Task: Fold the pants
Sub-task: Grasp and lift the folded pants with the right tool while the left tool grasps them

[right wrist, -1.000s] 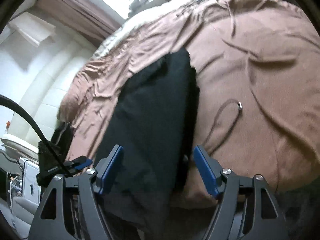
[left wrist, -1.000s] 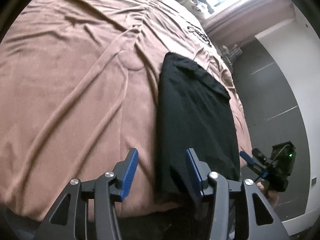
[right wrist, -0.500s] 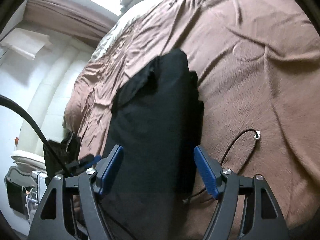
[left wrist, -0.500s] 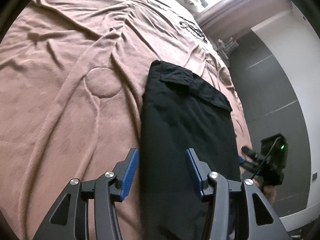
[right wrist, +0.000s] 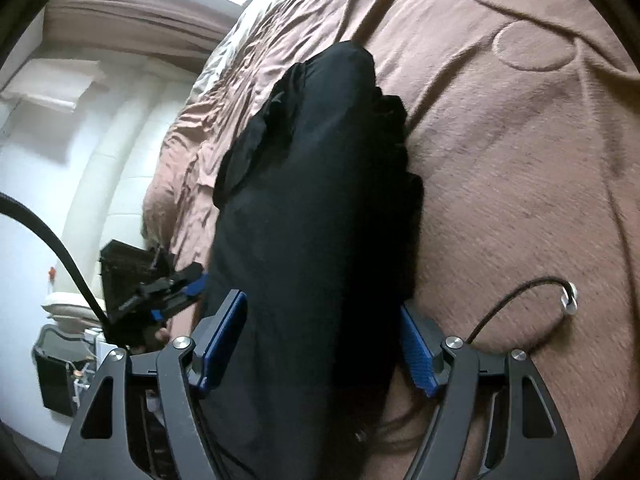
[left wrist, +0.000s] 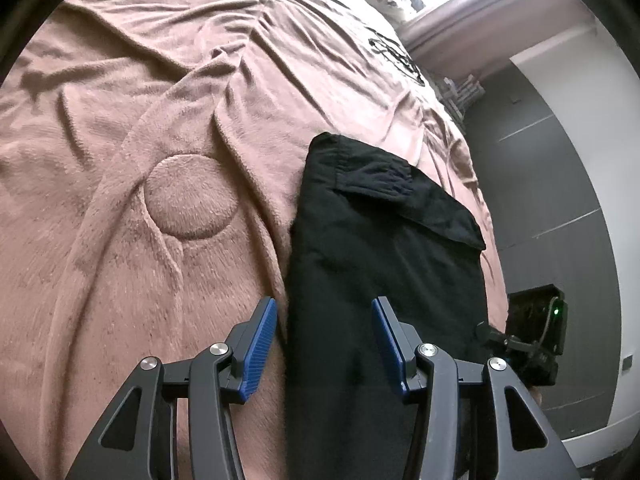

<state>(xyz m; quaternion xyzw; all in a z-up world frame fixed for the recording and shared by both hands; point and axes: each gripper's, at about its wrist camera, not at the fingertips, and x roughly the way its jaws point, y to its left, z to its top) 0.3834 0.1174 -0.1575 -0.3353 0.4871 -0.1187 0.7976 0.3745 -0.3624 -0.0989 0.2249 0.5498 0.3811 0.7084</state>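
Note:
Black pants (left wrist: pixel 380 240), folded lengthwise into a long strip, lie on a brown blanket (left wrist: pixel 120 280) on a bed. My left gripper (left wrist: pixel 326 344) hovers open at the strip's near end, with the left edge of the pants between its blue pads. In the right wrist view, my right gripper (right wrist: pixel 320 344) is open wide over the same pants (right wrist: pixel 316 200), which fill the gap between its jaws. Each gripper shows in the other's view: the right gripper (left wrist: pixel 532 344) beside the strip's right edge, the left gripper (right wrist: pixel 160 292) at its left edge.
A black drawstring with a metal tip (right wrist: pixel 568 300) trails from the pants onto the blanket (right wrist: pixel 520 160) at the right. A round embossed mark (left wrist: pixel 190 196) sits left of the pants. A grey wall (left wrist: pixel 560 200) borders the bed, with a dark bin (right wrist: pixel 56 368) on the floor.
Both grippers have come forward and lower over the near end of the pants, which now look larger. The strip's left edge shifted from outside my left jaws to between them.

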